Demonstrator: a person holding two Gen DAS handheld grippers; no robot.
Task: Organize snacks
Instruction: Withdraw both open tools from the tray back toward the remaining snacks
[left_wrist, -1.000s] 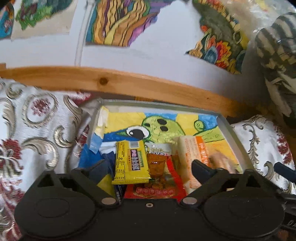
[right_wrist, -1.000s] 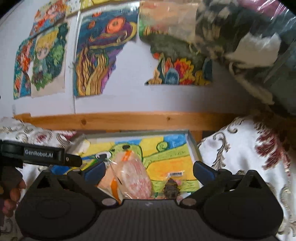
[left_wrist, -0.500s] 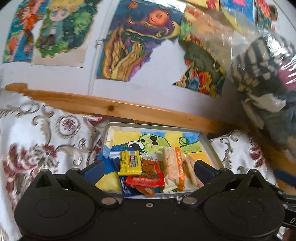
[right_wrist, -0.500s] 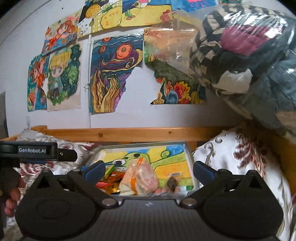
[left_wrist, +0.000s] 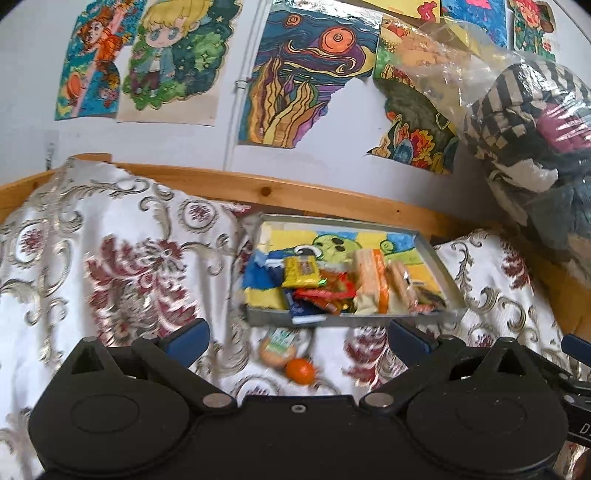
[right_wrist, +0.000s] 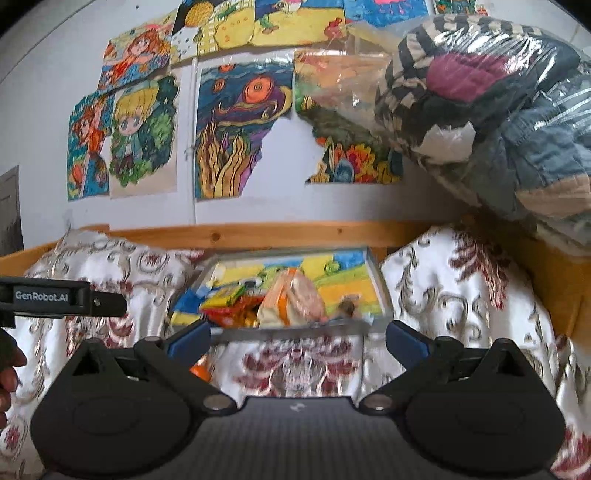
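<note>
Item: shallow grey tray (left_wrist: 347, 320), lined with a coloured drawing, set on the patterned bedspread (left_wrist: 110, 258) at the far edge of the bed, just before the wooden rail (left_wrist: 295, 195). Contents, gathered toward the tray's near edge: a yellow packet (left_wrist: 301, 272) at near left; a red wrapper (left_wrist: 328, 291) beside it; a tall pale packet with an orange stripe (left_wrist: 369, 284) toward the right; further small wrapped pieces at the near right corner, too blurred to be named. Outstanding items: a round biscuit pack (left_wrist: 277, 345) and a small orange fruit (left_wrist: 300, 370), touching or nearly so, are left on the bedspread just in front of the tray's near edge. Left gripper (left_wrist: 297, 334): held back from the tray, jaws spread wide, nothing between them. Right gripper (right_wrist: 297, 334): likewise held back, jaws spread wide and empty; the orange fruit is glimpsed by its left jaw. Step in hand, as judged: an interval between placements, with most snacks already lodged in the tray and both tools free. Next move, as judged: one gripper is to be lowered over the biscuit pack or the fruit, closed on it gently since the bedspread yields and the fruit may roll, and the piece is to be lifted over the near rim into the bare far half of the tray.
</note>
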